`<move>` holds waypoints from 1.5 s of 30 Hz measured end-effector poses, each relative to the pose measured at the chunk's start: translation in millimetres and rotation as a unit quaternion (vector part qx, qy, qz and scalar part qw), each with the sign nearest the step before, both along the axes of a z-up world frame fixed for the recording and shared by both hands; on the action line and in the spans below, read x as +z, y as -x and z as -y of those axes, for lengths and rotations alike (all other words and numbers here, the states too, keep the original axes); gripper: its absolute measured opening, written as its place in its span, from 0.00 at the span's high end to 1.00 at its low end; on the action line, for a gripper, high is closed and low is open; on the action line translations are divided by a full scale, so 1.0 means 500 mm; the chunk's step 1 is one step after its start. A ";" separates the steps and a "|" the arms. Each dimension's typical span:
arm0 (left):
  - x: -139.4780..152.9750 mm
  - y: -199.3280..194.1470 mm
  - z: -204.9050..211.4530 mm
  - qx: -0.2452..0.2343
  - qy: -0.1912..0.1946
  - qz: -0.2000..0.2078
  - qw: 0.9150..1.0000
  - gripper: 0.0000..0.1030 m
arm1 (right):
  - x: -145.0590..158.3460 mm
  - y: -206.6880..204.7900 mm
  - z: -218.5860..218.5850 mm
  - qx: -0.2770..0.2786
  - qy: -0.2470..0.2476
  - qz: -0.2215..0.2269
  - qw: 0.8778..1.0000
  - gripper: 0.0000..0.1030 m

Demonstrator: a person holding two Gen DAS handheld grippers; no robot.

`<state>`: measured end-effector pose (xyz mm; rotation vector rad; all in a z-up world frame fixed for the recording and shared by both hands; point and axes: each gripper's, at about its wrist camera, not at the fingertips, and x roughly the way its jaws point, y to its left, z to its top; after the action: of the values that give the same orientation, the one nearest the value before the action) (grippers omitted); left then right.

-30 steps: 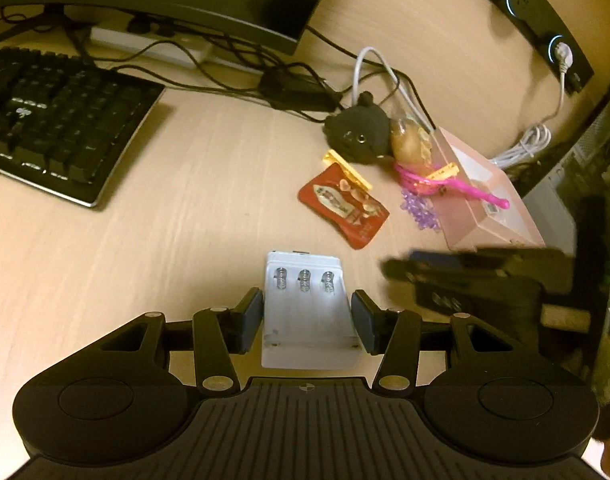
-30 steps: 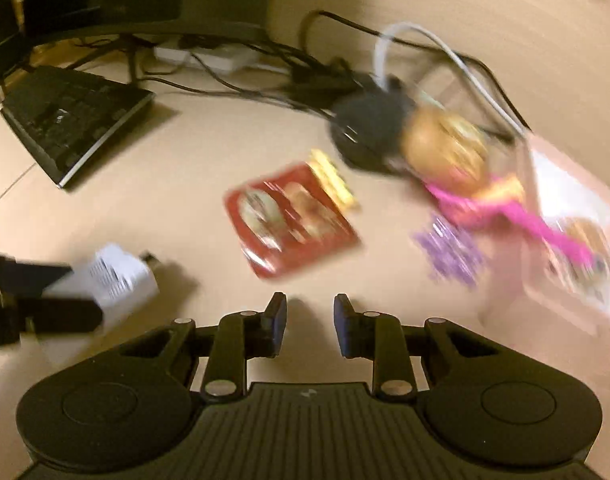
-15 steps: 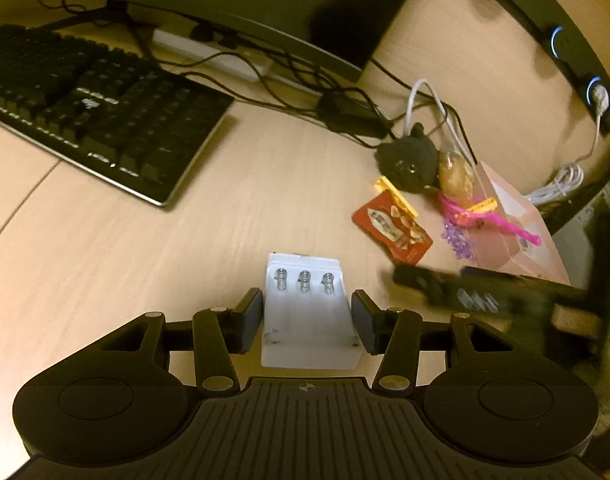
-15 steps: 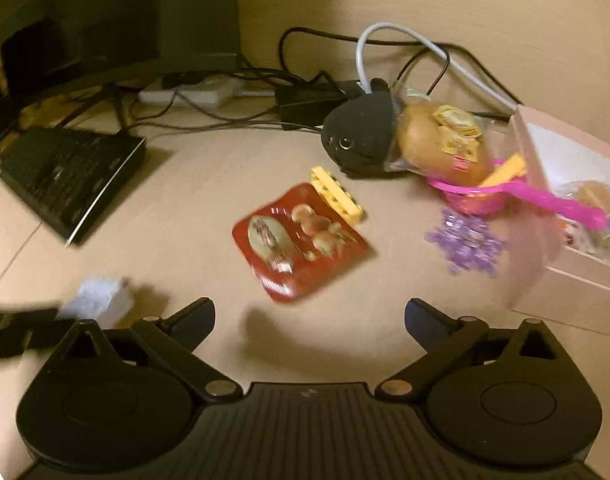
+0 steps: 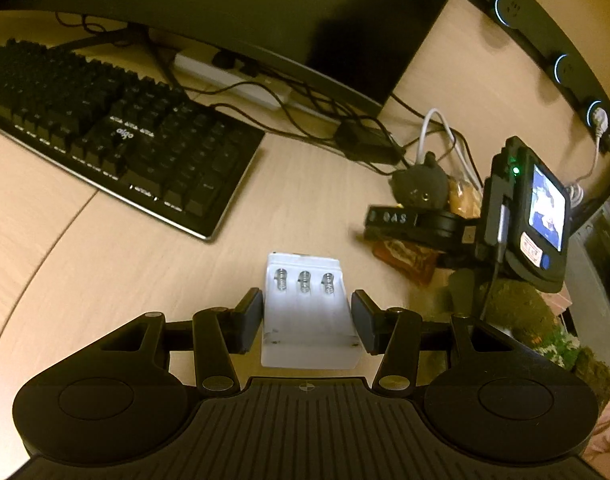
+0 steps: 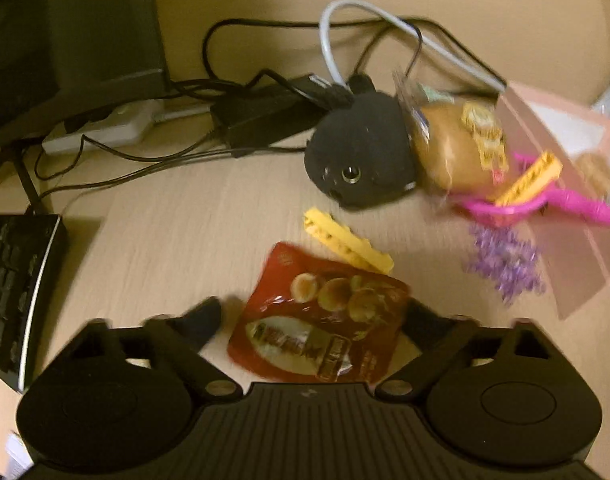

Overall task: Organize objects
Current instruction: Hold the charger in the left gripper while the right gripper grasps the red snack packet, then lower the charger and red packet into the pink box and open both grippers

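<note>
Black keyboard (image 5: pixel 117 140) on wooden desk (image 5: pixel 85 248), dark monitor (image 5: pixel 265 8) behind, white power strip (image 5: pixel 233 80) under it, black adapter (image 6: pixel 265 116) amid tangled cables (image 6: pixel 125 160).

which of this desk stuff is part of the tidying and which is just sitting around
In the job:
left claw shut on white battery case
right claw open around red snack packet
pink box
yellow strip
purple beads
wrapped bun

Lying about:
keyboard
monitor
power strip
</note>
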<state>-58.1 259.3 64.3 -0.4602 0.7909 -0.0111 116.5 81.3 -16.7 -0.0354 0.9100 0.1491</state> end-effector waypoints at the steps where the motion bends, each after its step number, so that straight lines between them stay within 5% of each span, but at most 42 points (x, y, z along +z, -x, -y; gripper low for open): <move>1: -0.002 -0.001 0.000 -0.004 0.001 -0.001 1.000 0.48 | 0.002 0.004 0.002 0.014 0.001 0.001 1.000 0.20; 13: -0.014 -0.014 0.120 -0.105 0.005 -0.007 0.994 0.48 | 0.034 0.170 0.181 0.104 0.022 -0.005 0.994 0.21; 26: 0.026 -0.010 0.401 -0.262 -0.032 0.012 0.964 0.48 | 0.128 0.319 0.499 0.039 0.039 0.060 0.997 0.21; 39: 0.136 -0.087 0.553 -0.278 -0.049 0.058 0.958 0.48 | 0.115 0.361 0.616 0.025 0.000 0.092 0.995 0.21; 45: 0.211 -0.192 0.612 -0.252 -0.052 0.106 0.961 0.48 | 0.126 0.374 0.646 0.025 -0.005 0.121 0.992 0.21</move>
<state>37.7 -46.7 169.7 -0.1442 0.6749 -0.4837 -70.7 -241.8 46.3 -0.0652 0.6666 0.1925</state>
